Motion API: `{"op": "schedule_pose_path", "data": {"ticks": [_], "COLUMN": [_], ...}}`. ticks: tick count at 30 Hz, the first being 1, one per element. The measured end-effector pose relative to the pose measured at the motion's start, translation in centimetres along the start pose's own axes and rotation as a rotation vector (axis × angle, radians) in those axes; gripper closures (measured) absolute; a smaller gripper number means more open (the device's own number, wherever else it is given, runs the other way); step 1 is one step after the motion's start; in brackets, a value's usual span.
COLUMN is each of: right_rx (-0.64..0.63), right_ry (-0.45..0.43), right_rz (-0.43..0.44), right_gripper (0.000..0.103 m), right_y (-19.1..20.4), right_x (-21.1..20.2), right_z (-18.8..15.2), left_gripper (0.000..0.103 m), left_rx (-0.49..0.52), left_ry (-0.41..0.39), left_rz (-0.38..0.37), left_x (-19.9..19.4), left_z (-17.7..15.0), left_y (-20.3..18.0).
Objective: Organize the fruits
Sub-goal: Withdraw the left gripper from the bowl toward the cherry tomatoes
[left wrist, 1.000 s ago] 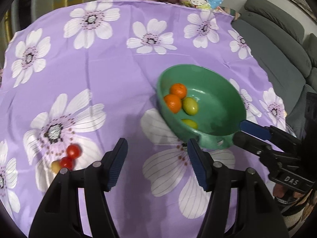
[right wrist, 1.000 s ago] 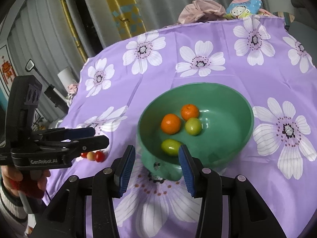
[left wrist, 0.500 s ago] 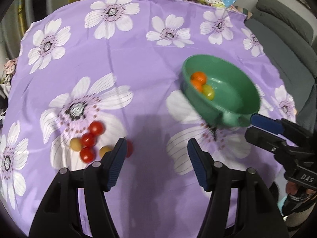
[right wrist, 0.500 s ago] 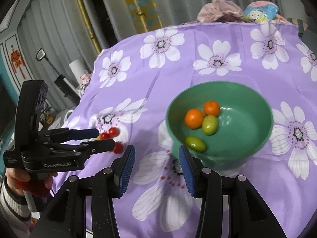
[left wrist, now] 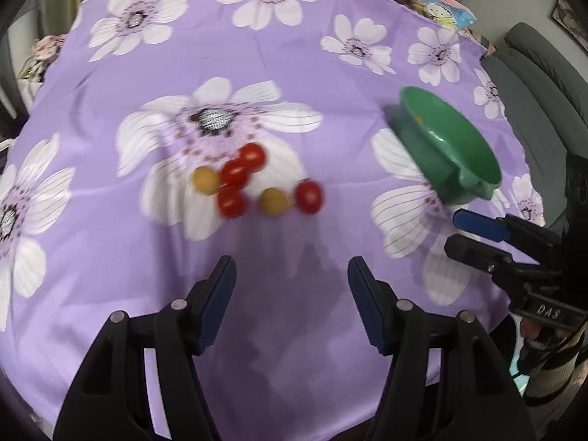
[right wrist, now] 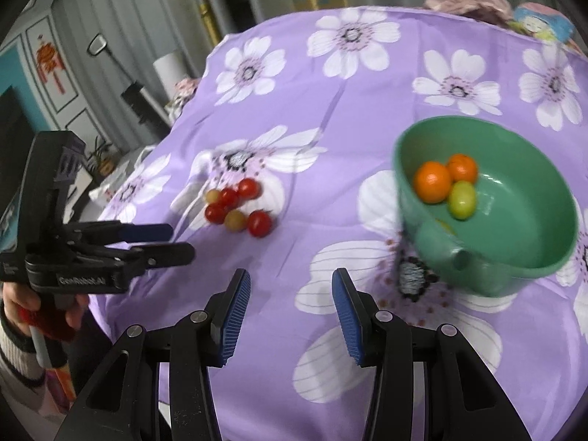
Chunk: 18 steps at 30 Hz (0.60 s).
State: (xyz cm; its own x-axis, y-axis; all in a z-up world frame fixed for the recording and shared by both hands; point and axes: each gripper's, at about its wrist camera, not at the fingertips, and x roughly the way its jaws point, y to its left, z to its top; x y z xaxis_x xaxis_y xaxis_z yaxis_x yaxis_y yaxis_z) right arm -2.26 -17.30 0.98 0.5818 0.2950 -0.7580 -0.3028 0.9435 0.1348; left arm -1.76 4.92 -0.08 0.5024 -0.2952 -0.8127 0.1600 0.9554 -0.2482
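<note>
Round table under purple cloth w/ big white flower print [left wrist: 301,55]. Green plastic bowl w/ small spout [right wrist: 514,198] sits toward the right edge of the table

In bowl: two orange citrus-type fruits [right wrist: 433,182], one yellow-green oval fruit [right wrist: 462,199] touching them, plus a sliver of another yellowish one low by the near wall, mostly hidden

Loose on cloth, well apart from bowl, toward the left side of the table, on a flower print: cluster of small cherry tomatoes [left wrist: 239,172], four red, two yellow. Some touching, the rightmost red one [left wrist: 308,196] a bit off from the rest. Left view blurred here, so count rests mainly on the right view

Left gripper [left wrist: 290,290]: black, blue pads, jaws wide apart, nothing btwn them, above bare cloth just short of the tomato cluster, pointing at it. Right gripper [right wrist: 290,294]: jaws apart but narrower, also empty, over cloth btwn cluster and bowl

Progress, my read: partly done. Four-ish fruits binned, six tomatoes left on cloth. Step in hand looks like approach for next pick, prob. left gripper on a near tomato. Nothing held at present

Watch: tomatoes small, round, smooth; may roll or squash if pinched off-centre
</note>
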Motion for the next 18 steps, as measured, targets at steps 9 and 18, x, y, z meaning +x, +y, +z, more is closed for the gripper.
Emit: {"op": "schedule_pose_path", "data": {"ticks": [9,18], "right_rx": [-0.02,-0.033], "right_ry": [0.075,0.125], "right_rz": [0.015,0.011], "right_gripper": [0.056,0.056], "right_y": [1.6,2.9], "right_x": [2.3,3.9], "right_z": [-0.4,-0.1], "left_gripper": [0.041,0.041], "left_rx": [-0.061,-0.029], "left_ry": [-0.02,0.008], "left_rz": [-0.074,-0.117], "left_x": [-0.2,0.9], "left_z": [-1.3,-1.4], "left_y": [2.4,2.8]}}
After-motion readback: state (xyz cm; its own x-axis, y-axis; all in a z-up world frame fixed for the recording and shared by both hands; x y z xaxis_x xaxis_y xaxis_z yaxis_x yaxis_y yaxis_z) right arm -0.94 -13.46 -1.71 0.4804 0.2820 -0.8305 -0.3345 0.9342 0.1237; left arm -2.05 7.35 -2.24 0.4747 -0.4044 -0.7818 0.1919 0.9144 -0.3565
